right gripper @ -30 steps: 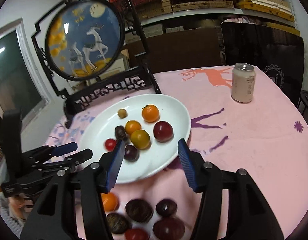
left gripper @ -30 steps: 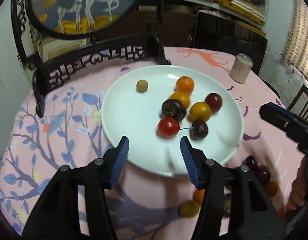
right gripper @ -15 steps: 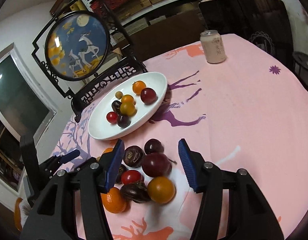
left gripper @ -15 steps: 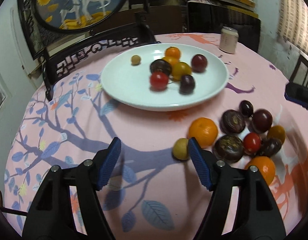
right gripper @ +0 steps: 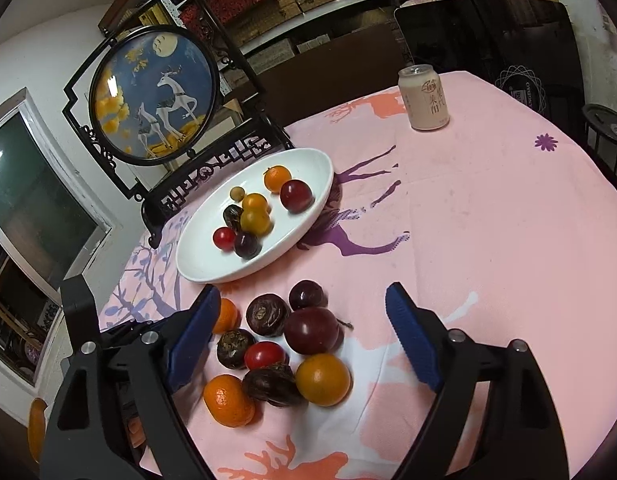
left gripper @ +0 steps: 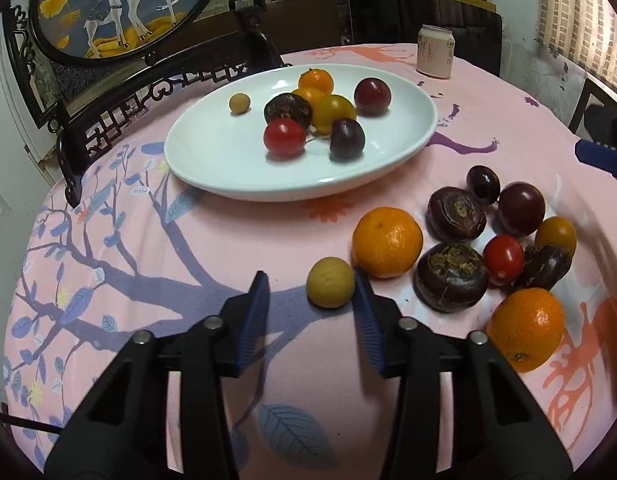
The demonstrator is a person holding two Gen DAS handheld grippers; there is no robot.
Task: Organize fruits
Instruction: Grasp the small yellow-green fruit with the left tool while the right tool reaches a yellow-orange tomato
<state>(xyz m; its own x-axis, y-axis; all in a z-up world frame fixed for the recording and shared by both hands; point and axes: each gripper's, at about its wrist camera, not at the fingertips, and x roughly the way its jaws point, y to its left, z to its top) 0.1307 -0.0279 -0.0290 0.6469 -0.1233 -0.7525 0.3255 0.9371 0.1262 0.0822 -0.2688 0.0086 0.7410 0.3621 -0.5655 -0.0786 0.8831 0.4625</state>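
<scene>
Left gripper (left gripper: 310, 298) spread around a round yellow fruit (left gripper: 330, 282) touching its right finger; right gripper (right gripper: 302, 328) spread above the fruit pile (right gripper: 276, 350), bare cloth (right gripper: 488, 240) beyond.

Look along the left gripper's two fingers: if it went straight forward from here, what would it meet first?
Most likely the small yellow fruit, lying just ahead of the open left gripper, close to its right finger. The large orange lies behind and slightly right. Depth is uncertain through the fisheye.
</scene>
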